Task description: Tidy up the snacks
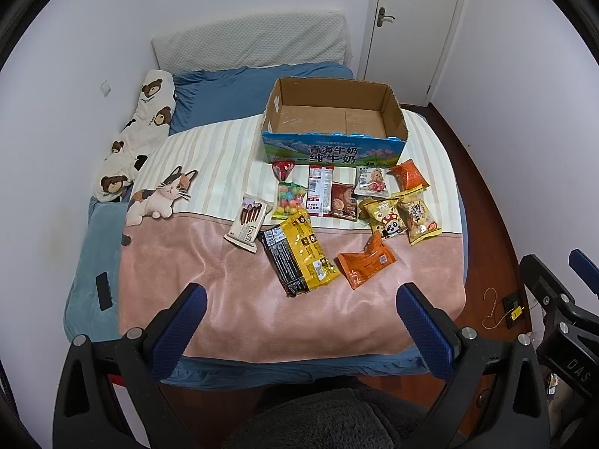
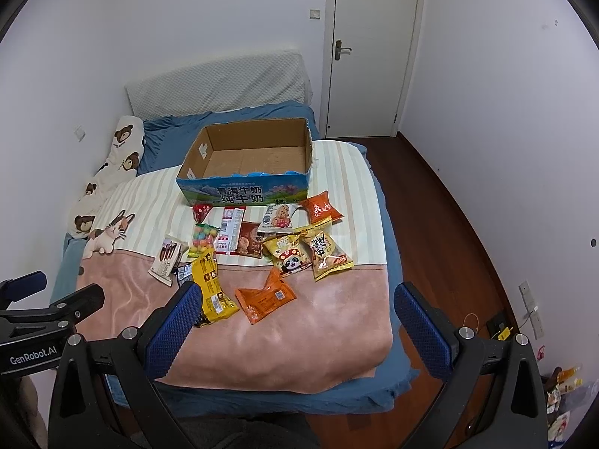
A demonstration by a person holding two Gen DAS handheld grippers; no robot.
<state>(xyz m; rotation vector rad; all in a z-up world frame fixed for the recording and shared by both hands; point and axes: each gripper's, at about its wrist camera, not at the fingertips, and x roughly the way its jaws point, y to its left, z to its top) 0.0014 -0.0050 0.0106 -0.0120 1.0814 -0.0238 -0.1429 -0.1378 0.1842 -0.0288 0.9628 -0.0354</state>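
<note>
The cardboard box (image 1: 333, 119), upper centre of the frame, holds nothing. Snack packets (image 1: 299, 258) lie on the bed (image 1: 157, 262) below it. Left tool (image 1: 299, 321) and right tool (image 2: 295, 318) both gape wide, holding nothing.

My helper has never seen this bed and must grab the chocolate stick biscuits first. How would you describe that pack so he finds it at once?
Start at the open cardboard box on the striped end of the blanket. The snacks lie in front of it; go to their far left edge, towards the cat picture. The biscuit pack is the only white, flat carton there, showing dark brown sticks, beside the black-and-yellow bag.
</note>
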